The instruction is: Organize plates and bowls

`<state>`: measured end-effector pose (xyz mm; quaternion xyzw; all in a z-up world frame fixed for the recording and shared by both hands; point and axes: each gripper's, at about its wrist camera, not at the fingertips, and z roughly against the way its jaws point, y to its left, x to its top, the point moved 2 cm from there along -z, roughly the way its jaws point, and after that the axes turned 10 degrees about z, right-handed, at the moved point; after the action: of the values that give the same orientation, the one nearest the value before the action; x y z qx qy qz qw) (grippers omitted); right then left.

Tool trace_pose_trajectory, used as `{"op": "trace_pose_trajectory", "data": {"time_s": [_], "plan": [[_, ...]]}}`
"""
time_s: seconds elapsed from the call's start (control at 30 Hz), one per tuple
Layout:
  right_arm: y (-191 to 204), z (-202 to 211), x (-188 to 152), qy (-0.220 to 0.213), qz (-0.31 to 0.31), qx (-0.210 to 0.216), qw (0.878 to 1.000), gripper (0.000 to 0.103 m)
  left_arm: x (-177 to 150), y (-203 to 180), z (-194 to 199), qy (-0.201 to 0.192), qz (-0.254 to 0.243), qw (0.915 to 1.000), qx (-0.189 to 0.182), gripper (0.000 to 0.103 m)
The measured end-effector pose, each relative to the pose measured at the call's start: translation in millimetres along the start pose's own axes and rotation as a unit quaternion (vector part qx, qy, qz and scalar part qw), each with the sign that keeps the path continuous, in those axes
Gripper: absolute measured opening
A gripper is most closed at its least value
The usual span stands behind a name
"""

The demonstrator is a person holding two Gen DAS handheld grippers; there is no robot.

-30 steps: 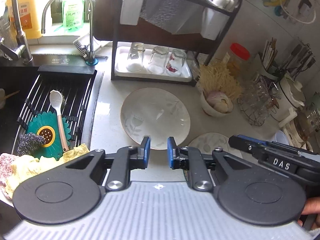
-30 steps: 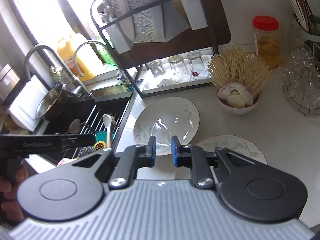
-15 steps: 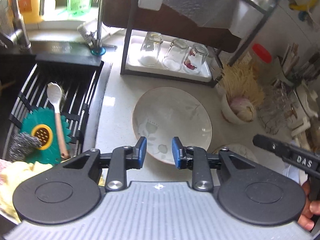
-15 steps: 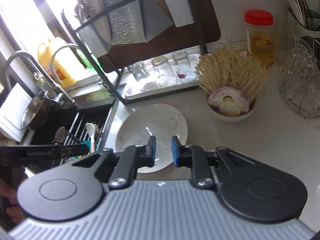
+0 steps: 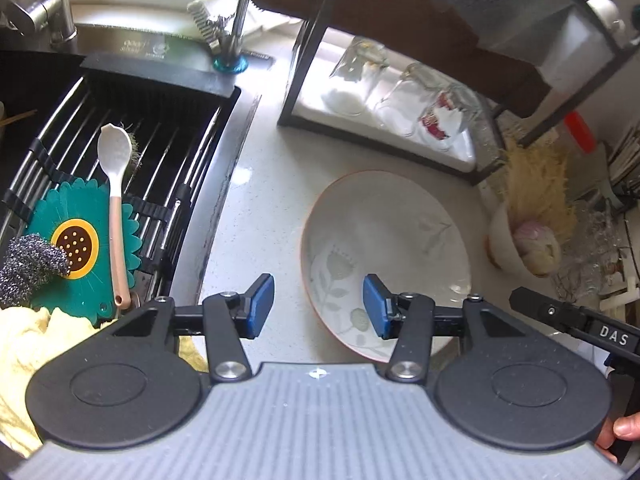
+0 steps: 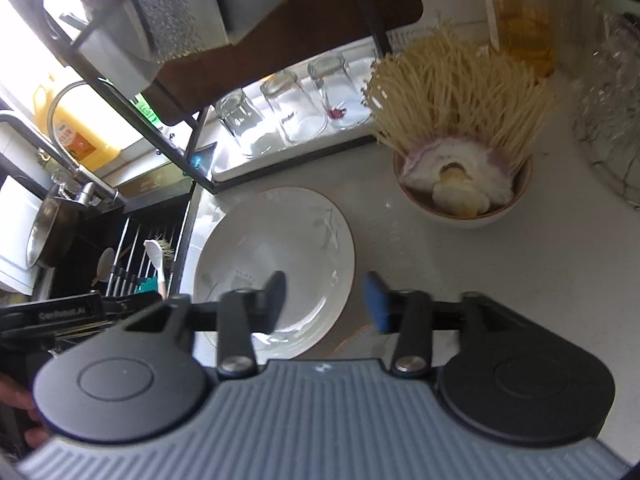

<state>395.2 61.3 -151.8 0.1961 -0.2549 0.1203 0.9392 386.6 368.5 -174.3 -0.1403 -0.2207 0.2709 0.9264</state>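
A large white plate (image 5: 384, 248) with a faint leaf pattern lies on the pale counter just right of the sink. My left gripper (image 5: 318, 306) hovers over its near left rim. The jaws are opening, and the rim shows in the gap with neither blue pad touching it. In the right wrist view the same plate (image 6: 272, 256) lies below my right gripper (image 6: 326, 300), whose jaws are also opening above its near right rim without pressing on it. The edge of a smaller plate (image 6: 354, 338) peeks out under the right gripper. A small bowl (image 6: 464, 208) holds garlic and dry noodles.
A black dish rack with three upturned glasses (image 5: 400, 112) stands behind the plate. The sink's drain rack (image 5: 132, 152) at left holds a spoon (image 5: 114, 184), a green mat and a scourer. A red-lidded jar (image 6: 516, 12) and a wire basket of glassware (image 6: 612, 100) stand at the right.
Both grippers have come down and closer to the large plate. Their jaws, nearly shut a second ago, now stand well apart.
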Motion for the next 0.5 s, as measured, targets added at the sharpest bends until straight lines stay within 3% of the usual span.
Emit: {"op": "trace_pose_trajectory", "data": {"time_s": [0.23, 0.5], "plan": [[-7, -39, 2, 0.023, -0.002, -0.004, 1.0, 0.049, 16, -1, -38, 0.032, -0.024, 0.9991, -0.017, 0.055], [-10, -72, 7, 0.054, 0.002, -0.018, 0.998, 0.046, 30, -2, -65, 0.05, -0.034, 0.9981, -0.008, 0.054]]}}
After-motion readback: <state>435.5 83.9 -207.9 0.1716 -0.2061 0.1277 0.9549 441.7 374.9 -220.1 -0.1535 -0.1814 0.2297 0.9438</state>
